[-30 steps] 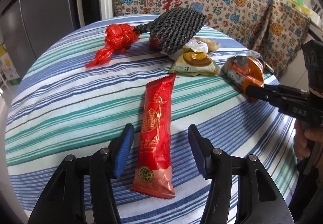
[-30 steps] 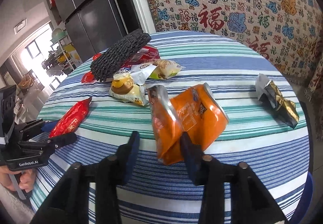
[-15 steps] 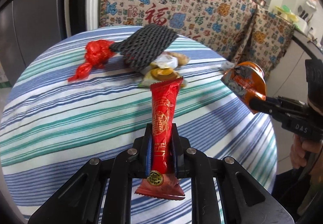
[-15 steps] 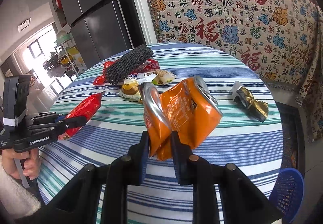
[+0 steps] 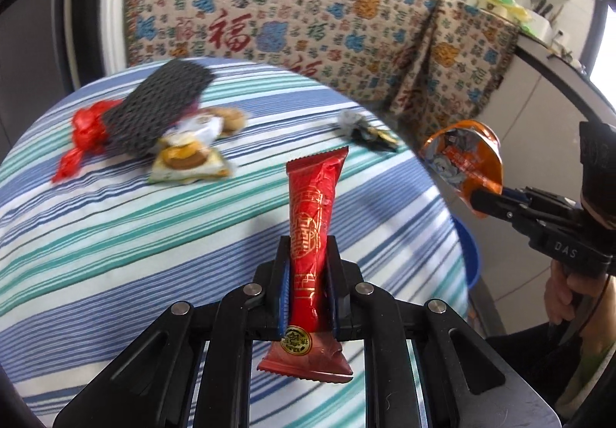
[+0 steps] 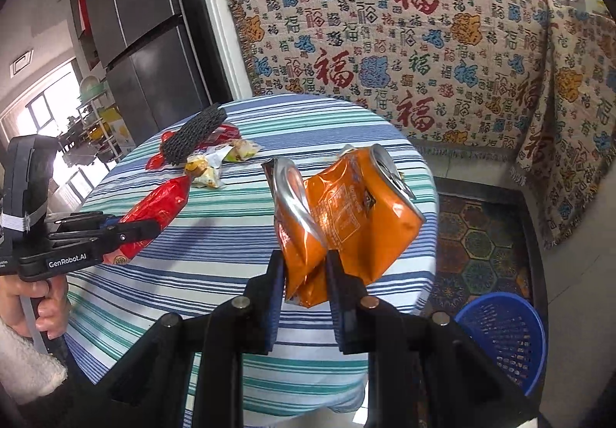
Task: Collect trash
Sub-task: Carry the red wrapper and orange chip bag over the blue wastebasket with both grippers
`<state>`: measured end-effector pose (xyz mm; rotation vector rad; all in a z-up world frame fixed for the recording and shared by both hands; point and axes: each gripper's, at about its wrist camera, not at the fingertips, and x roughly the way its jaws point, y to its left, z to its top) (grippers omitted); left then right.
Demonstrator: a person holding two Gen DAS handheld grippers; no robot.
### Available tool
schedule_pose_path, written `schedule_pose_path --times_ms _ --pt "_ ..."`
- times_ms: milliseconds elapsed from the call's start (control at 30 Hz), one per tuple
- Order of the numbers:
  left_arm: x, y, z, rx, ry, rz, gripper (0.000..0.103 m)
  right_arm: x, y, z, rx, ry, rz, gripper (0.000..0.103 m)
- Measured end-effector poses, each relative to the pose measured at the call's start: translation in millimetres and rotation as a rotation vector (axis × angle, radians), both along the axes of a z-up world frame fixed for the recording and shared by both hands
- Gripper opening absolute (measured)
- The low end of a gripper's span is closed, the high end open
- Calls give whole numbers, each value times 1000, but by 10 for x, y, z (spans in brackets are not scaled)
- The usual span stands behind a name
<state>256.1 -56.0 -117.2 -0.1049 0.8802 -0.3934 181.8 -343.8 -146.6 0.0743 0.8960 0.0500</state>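
1. My left claw (image 5: 307, 274) is clamped on the red wrapper (image 5: 313, 212), lifted clear above the striped table (image 5: 115, 220).
2. My right claw (image 6: 304, 285) pinches the crushed orange can (image 6: 346, 208), also off the table.
3. The far trash pile under the black foam net (image 5: 154, 112) is blurred in the left view.
4. Only the right view shows the whole blue basket (image 6: 500, 335), on the floor at right.

left tongs (image 5: 307, 274): black linked arms, blue pads, silver round pivot pins, lower centre | right tongs (image 6: 306, 293): black, dark blue pads, silver pins, lower centre | left handle, left edge of right view: black body, white "GenRobot.AI" lettering, white strap | right handle, right edge of left view: white "DAS" lettering | sleeve (image 6: 23, 366): white fleecy cuff, lower left
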Motion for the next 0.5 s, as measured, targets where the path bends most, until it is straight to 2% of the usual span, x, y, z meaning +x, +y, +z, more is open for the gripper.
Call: schedule_pose_path --times_ms 167,500 --pt "-6 -506 119 -21 -15 -85 14 -218 -480 103 2 -21 -109 22" --pt "16 -1586 160 -62 0 -234 14 -736 -1316 194 -3 -42 -303 22"
